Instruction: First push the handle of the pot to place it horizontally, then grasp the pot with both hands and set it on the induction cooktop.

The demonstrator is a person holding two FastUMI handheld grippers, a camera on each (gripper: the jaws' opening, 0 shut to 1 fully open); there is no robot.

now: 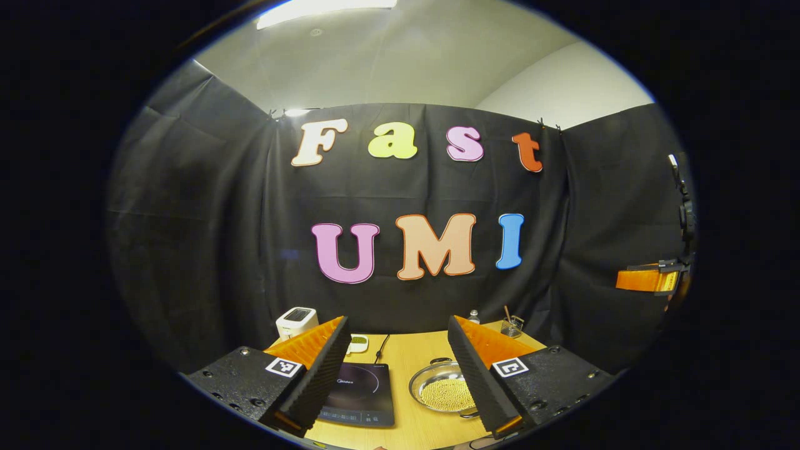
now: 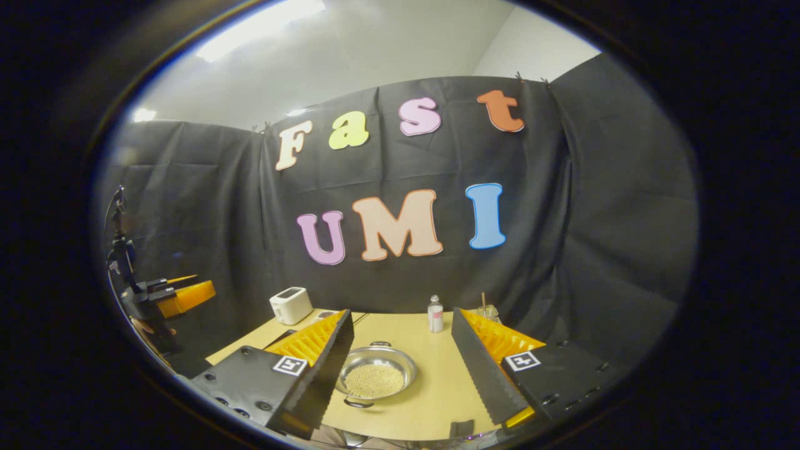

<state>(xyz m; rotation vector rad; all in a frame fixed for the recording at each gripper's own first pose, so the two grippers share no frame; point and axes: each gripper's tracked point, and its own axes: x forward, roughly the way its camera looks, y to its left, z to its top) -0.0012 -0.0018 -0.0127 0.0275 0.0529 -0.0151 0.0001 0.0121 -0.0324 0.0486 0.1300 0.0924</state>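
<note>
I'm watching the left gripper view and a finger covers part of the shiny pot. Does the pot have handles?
Observer: Yes. The right gripper view has the whole pot, with a near handle and a far handle on its rim.
Operator: What's the little thing behind it?
Observer: A small bottle, upright near the table's far edge, apart from the pot.
Operator: Is the right gripper holding anything?
Observer: No. The right gripper is open, its fingers touching nothing.
</note>
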